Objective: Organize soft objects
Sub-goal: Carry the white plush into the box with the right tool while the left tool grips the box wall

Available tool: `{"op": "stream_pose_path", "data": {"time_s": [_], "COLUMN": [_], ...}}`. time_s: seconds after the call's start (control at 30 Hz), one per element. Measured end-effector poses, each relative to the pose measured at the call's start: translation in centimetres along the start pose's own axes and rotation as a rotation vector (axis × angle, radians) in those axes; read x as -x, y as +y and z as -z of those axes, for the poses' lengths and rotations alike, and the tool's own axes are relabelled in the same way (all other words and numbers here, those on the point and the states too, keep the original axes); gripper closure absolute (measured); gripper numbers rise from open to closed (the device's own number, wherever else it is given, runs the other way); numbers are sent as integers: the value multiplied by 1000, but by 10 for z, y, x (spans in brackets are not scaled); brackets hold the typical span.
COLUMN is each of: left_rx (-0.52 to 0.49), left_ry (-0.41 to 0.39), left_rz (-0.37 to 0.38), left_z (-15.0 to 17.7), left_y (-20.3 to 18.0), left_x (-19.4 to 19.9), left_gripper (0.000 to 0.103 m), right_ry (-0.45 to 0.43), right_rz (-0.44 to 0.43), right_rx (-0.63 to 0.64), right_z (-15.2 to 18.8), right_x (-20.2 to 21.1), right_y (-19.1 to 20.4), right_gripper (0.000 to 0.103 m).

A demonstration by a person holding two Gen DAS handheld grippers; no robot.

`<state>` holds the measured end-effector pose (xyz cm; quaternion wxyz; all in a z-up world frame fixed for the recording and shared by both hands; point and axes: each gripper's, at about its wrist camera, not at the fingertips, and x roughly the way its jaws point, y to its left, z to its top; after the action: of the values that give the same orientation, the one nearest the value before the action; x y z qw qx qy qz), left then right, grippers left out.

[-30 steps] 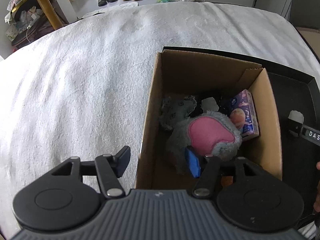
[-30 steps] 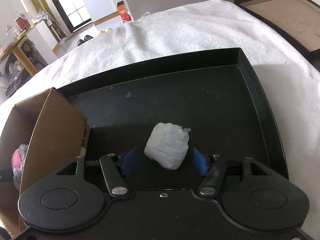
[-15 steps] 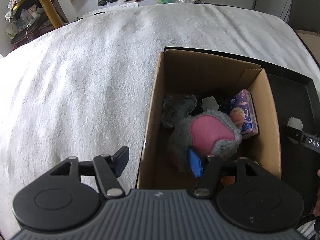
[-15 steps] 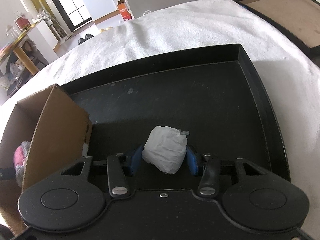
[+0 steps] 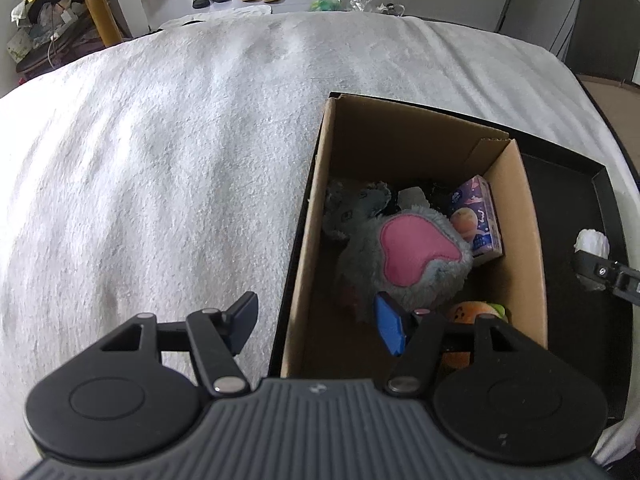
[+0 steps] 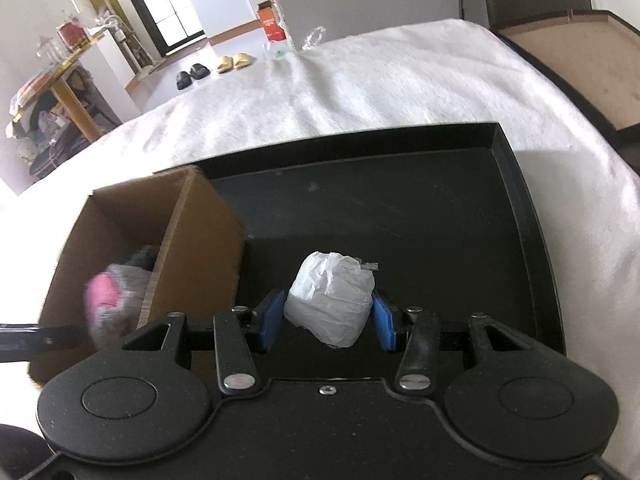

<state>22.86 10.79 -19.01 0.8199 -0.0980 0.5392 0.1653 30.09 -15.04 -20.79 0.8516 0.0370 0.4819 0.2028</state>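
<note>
White fleecy blanket cushions the black shallow tray, which corrals the open brown cardboard box holding a grey-and-pink plush toy. Beside the box, the right gripper clamps a crumpled white paper wad, lifted clear for boxing. The left gripper hangs unclenched, straddling the box wall.

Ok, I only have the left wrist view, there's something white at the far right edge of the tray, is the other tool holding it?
Observer: Yes, the right tool is clamped on a white wad, a blue pad pressing each side.
Operator: Is it off the tray?
Observer: It seems lifted clear of the black tray, though I can't be certain.
Operator: Anything else on that tray?
Observer: Only the cardboard box, at its left end.
</note>
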Motion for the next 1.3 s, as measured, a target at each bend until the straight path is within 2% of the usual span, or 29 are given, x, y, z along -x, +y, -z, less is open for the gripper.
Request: {"op": "stream_pose_path", "data": {"time_s": [0.43, 0.7, 0.97, 1.07, 1.17, 1.3], "left_rx": [33, 76, 76, 87, 90, 105], "left_ry": [-15, -4, -14, -17, -30, -31], "left_rz": [54, 125, 151, 168, 177, 191], "left_z": [9, 17, 24, 27, 29, 31], "left_y": [19, 30, 37, 41, 44, 50], "left_x": [12, 12, 9, 6, 5, 2], "left_gripper": [41, 41, 42, 45, 53, 71], "right_ry": [-12, 12, 34, 46, 57, 71], "right_rz": [-59, -82, -83, -86, -86, -83], "right_rx": [56, 80, 111, 116, 120, 122], "right_z": [-9, -6, 2, 3, 7, 10], "right_x": [34, 39, 36, 32, 29, 25], "right_y": [48, 80, 109, 118, 126, 133], "right_gripper": [56, 56, 56, 56, 56, 56]}}
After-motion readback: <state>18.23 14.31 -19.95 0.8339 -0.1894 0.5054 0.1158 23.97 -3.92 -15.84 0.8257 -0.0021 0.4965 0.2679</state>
